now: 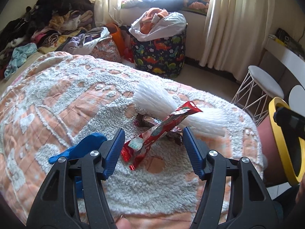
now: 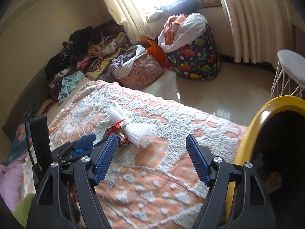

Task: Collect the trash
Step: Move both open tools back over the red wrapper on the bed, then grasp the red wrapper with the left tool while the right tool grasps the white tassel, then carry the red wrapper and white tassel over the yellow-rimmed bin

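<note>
A long red snack wrapper [image 1: 162,127] lies on the peach and white fleece blanket [image 1: 76,95], propped over a brown wrapper [image 1: 148,119] and a white foam net sleeve [image 1: 152,97]. My left gripper [image 1: 153,129] is open and straddles the red wrapper's lower half; its blue pads do not press on it. A blue rubbery item [image 1: 83,147] lies just left of its left finger. My right gripper [image 2: 152,135] is open over bare blanket with nothing between its fingers, the foam net [image 2: 141,133] just ahead to its left. A yellow-rimmed bin [image 2: 247,133] is beside its right finger.
The bin's yellow rim [image 1: 280,137] stands at the bed's right edge. Beyond the bed are a dinosaur-print basket [image 1: 162,55] stuffed with laundry, a white wire stool [image 1: 265,80] and a heap of clothes [image 1: 47,24] at the far left. Shiny floor [image 2: 200,95] lies between bed and basket.
</note>
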Tool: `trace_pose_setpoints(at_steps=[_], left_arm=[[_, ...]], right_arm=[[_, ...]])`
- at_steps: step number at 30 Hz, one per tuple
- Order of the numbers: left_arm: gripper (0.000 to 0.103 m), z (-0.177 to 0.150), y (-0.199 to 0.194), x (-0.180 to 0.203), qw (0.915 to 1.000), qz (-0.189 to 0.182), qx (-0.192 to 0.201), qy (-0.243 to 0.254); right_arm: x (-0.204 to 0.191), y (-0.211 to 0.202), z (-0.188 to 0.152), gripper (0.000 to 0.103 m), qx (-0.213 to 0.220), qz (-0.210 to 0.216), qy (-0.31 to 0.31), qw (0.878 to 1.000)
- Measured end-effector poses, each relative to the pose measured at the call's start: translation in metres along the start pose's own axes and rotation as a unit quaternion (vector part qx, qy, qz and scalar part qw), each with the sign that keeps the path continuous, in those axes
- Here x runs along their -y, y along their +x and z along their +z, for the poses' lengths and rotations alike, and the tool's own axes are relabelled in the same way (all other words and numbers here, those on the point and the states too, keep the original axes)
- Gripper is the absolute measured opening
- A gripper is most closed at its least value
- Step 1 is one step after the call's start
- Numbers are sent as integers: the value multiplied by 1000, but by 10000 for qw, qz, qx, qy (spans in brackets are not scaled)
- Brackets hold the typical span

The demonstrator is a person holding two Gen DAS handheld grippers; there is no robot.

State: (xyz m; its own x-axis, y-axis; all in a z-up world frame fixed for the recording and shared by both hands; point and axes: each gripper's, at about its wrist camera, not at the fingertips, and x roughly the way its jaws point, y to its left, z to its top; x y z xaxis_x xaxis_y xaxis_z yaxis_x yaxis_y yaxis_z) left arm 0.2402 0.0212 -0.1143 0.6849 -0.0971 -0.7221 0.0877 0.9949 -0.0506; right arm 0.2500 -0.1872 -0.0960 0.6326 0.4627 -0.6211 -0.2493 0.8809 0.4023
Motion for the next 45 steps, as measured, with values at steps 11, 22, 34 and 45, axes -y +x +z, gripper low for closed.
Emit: trace_pose_setpoints(at_steps=[11,22,34,45], left_arm=[[45,-4,20,-9,9994,-175,-260,-173],[31,-10,20,-15,9986,-207,-270,-394],[12,-24,0,-8,9986,-282,-182,-414],[5,-28,-38,7,9983,-389,99,-429]], right_arm=[[-6,59,10,62,-584,95,182,9981],[4,82,0,13,-836,365,667,9936],[12,10,-28,10,-100,-313,403,9986],[21,-33,-53,10,72,-421,483,9979]])
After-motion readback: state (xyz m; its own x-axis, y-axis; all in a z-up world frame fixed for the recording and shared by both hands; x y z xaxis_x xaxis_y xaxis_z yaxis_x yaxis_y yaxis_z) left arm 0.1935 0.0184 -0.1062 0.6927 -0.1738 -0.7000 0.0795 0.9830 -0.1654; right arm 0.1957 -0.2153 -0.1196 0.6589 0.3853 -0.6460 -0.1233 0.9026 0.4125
